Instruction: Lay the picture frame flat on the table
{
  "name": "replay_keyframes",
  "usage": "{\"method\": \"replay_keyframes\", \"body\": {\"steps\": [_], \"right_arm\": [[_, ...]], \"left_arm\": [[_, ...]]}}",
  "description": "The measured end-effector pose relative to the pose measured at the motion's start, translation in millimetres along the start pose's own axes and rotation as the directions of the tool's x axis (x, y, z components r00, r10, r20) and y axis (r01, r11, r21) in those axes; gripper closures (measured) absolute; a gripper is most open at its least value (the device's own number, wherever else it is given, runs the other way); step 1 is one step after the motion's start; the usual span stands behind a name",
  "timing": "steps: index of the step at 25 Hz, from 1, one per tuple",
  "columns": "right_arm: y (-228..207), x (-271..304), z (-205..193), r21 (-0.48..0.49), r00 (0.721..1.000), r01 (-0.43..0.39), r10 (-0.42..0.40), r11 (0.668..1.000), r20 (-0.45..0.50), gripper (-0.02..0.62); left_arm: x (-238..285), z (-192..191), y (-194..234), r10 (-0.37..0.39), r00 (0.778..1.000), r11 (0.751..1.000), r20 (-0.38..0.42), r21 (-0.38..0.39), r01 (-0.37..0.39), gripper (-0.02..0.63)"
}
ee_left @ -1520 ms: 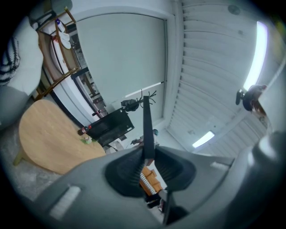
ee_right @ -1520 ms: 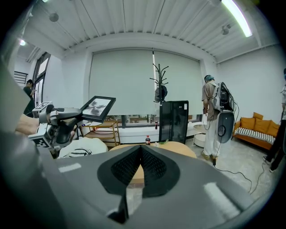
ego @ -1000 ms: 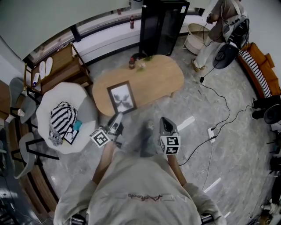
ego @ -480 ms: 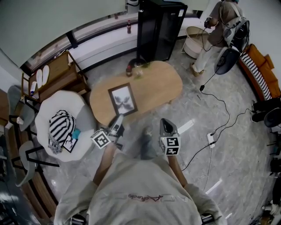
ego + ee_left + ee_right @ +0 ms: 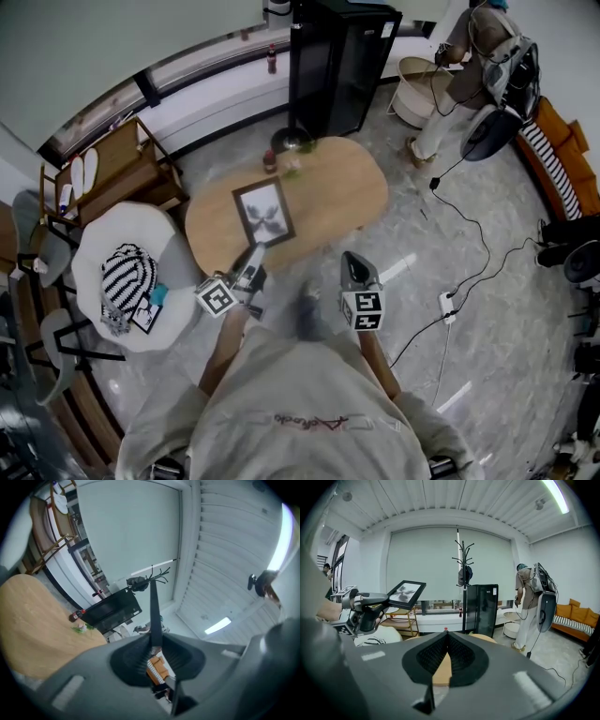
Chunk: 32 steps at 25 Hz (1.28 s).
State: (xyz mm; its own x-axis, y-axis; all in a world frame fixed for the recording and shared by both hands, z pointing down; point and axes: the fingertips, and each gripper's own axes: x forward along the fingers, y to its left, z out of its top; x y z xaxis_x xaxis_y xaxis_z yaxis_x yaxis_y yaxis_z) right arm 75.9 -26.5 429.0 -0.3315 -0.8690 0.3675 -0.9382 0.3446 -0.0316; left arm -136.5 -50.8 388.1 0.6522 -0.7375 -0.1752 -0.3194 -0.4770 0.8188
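Bottle [image 5: 270,161] on oval wooden table [image 5: 337,192]

Cool, even ceiling light fills the room; a strip lamp [image 5: 555,496] high above the table [image 5: 337,187] glares white. Shadows beneath the table are faint. Every view bows strongly, with black corners, and the close foreground looks soft.

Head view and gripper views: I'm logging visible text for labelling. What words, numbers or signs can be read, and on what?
No text reads clearly.
Sweatshirt: one line of reddish script, too blurred to read.
Black cabinet: small white label, too small to read.
Marker cubes: black-and-white square codes, no letters.
Bottle on the table: label too small to read.
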Motion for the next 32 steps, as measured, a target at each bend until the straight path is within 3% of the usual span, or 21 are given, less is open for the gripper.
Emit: {"method": "replay_keyframes", "body": {"steps": [32], "right_arm": [[-147.5, 150.0, 64.9, -0.026, 0.997, -0.083, 0.083, 0.996, 0.000, 0.591]], "left_arm": [[201.0, 37.8, 54.2, 0.022, 0.998, 1.000, 0.067, 0.020, -0.024, 0.537]]}}
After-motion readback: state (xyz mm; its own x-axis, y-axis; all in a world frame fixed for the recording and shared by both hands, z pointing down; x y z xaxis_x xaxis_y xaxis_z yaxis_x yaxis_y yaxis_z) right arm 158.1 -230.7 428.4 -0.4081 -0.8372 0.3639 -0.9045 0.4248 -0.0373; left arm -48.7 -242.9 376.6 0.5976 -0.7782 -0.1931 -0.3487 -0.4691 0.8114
